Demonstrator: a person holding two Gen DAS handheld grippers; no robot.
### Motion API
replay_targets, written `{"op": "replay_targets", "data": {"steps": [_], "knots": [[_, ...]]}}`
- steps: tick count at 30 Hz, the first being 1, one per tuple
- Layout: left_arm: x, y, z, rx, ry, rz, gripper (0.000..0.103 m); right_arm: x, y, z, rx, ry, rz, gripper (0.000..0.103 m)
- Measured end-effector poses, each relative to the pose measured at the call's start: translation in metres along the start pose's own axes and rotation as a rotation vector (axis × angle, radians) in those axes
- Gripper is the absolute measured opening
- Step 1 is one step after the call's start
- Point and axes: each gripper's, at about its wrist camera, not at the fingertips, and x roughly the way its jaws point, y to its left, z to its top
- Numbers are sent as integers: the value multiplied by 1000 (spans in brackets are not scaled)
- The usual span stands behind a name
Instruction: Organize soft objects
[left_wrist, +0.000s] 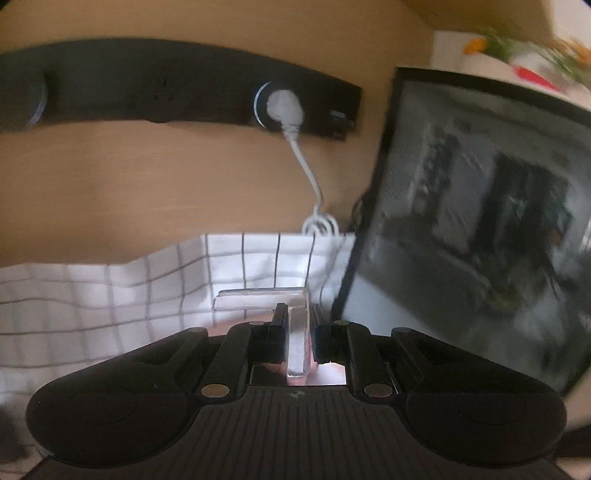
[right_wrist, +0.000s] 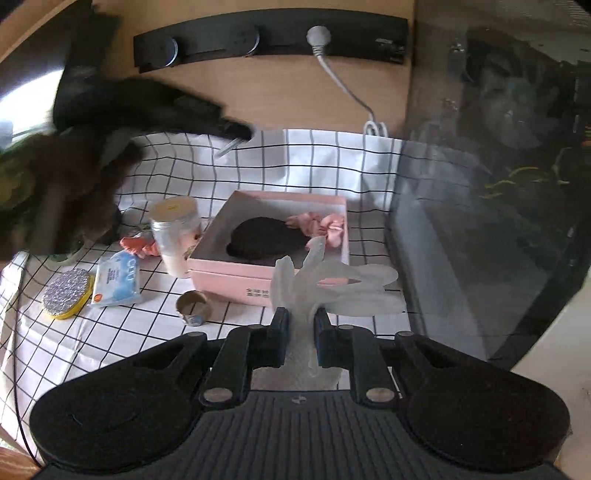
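Observation:
My right gripper (right_wrist: 300, 321) is shut on a translucent white glove (right_wrist: 332, 284), held above the table in front of an open pink box (right_wrist: 258, 278). The box holds a black soft pad (right_wrist: 266, 240) and a pink scrunchie (right_wrist: 325, 227). A coral scrunchie (right_wrist: 138, 245) lies on the checked cloth left of the box. My left gripper (left_wrist: 297, 332) is shut on a clear T-shaped plastic piece (left_wrist: 295, 317), held high over the checked cloth (left_wrist: 110, 295). In the right wrist view the left gripper (right_wrist: 232, 142) appears blurred at upper left.
On the cloth (right_wrist: 332, 166) lie a clear jar (right_wrist: 177, 236), a blue-white wipes pack (right_wrist: 116, 282), a glittery round sponge (right_wrist: 66, 293) and a small tape roll (right_wrist: 194, 308). A black-framed glass panel (right_wrist: 480, 240) stands at right. A black power strip (right_wrist: 277, 37) with a white plug is on the wooden wall.

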Motion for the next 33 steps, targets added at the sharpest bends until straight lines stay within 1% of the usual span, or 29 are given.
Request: {"op": "replay_targets", "data": {"steps": [1,2,4,6,9,11,14,16,18,20,22,24,25,27,28,29,31,33], "knots": [[12,1,0,-34,16,8,16,0,-1,0,1,0,-6,15],[25,2,-1,-63,43,33,16,0,-1,0,3,1,-14,15],[42,5,-11,-67,80,69,16,1,-5,-1,7,3,-23,15],[46,6,-23,-48,73,87,16,2,-6,0,9,3,-24,15],[40,12,-36,-93,78,95,16,9,-9,6,7,2,-11,15],[24,17,-44,-121,69,88,16,15,-9,15,2,-8,4,15],[-11,23,-62,-137,43,62,16,26,-10,41,3,-44,40,15],[-37,25,-79,-146,41,40,16,35,-10,64,-6,-86,57,15],[-60,28,-101,-148,66,16,16,46,-10,91,-1,-129,82,15],[-78,29,-123,-147,98,18,16,62,-10,117,20,-154,122,15],[-90,29,-144,-138,149,34,16,85,-6,138,23,-167,148,15],[-101,32,-163,-141,179,78,16,116,2,152,1,-145,138,15],[-106,36,-170,-156,188,103,16,132,6,156,-6,-111,145,17],[-117,48,-182,-197,203,164,16,167,12,156,-6,-12,178,31],[-123,54,-186,-211,205,201,16,181,16,153,1,39,173,52],[-130,62,-191,-227,206,247,16,192,19,148,8,85,170,65],[-142,79,-196,-265,204,331,16,203,26,134,5,134,184,66],[-153,100,-200,-319,193,415,16,205,32,117,-21,147,179,66]]}}
